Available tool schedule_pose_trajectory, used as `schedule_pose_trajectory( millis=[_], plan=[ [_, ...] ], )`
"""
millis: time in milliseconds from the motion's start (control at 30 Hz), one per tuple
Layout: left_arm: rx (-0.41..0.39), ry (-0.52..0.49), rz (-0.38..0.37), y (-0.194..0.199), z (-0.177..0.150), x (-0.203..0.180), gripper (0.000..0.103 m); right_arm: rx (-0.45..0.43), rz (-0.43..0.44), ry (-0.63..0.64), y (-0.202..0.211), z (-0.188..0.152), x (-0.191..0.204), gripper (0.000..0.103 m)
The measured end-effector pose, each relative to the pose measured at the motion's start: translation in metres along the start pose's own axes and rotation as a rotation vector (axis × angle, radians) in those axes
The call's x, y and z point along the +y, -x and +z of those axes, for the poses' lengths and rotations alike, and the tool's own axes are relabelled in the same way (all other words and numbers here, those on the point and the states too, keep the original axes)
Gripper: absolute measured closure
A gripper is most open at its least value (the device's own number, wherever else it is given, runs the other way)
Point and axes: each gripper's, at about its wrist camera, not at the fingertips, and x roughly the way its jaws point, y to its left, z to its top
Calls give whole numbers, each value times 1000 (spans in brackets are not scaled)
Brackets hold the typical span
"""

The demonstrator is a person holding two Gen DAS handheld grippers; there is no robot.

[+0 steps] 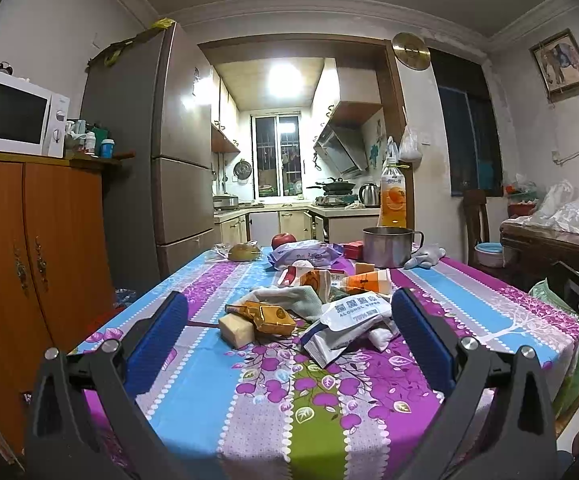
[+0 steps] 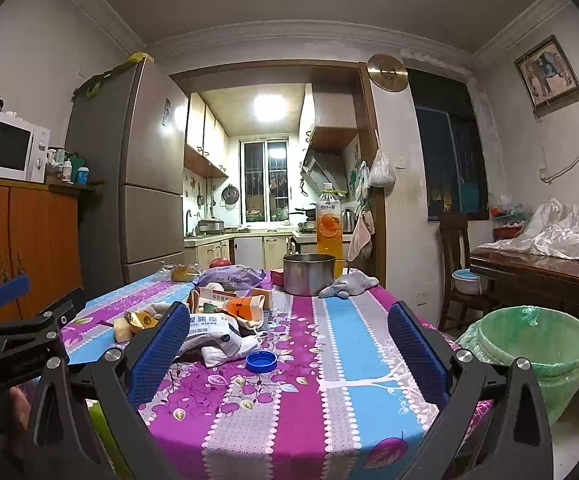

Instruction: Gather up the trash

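A heap of trash lies mid-table: an alcohol wipes packet [image 1: 353,312] [image 2: 209,330], a gold wrapper [image 1: 269,318], a pale block [image 1: 236,331], an orange tube [image 1: 367,282] [image 2: 245,306] and a grey cloth [image 1: 297,300]. A blue bottle cap [image 2: 261,361] lies alone in front of the heap. My left gripper [image 1: 289,316] is open and empty, with the heap between and beyond its fingers. My right gripper [image 2: 287,328] is open and empty, above the tablecloth right of the heap. A green-lined bin [image 2: 537,344] stands right of the table.
Further back on the table [image 1: 193,380] stand a steel pot [image 1: 387,246] [image 2: 309,274], an orange drink bottle [image 1: 394,196] [image 2: 329,220], an apple [image 1: 283,240], a purple bag [image 1: 305,254] and a grey glove [image 2: 349,282]. A wooden cabinet [image 1: 29,264] stands left, a side table [image 2: 541,276] right.
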Motion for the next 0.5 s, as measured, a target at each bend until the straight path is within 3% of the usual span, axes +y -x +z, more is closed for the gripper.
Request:
schedule_pose_trajectory(
  millis=[500],
  plan=[
    [8, -6, 4, -2, 2, 0, 5, 19, 18, 8, -4, -1, 4, 4]
  ],
)
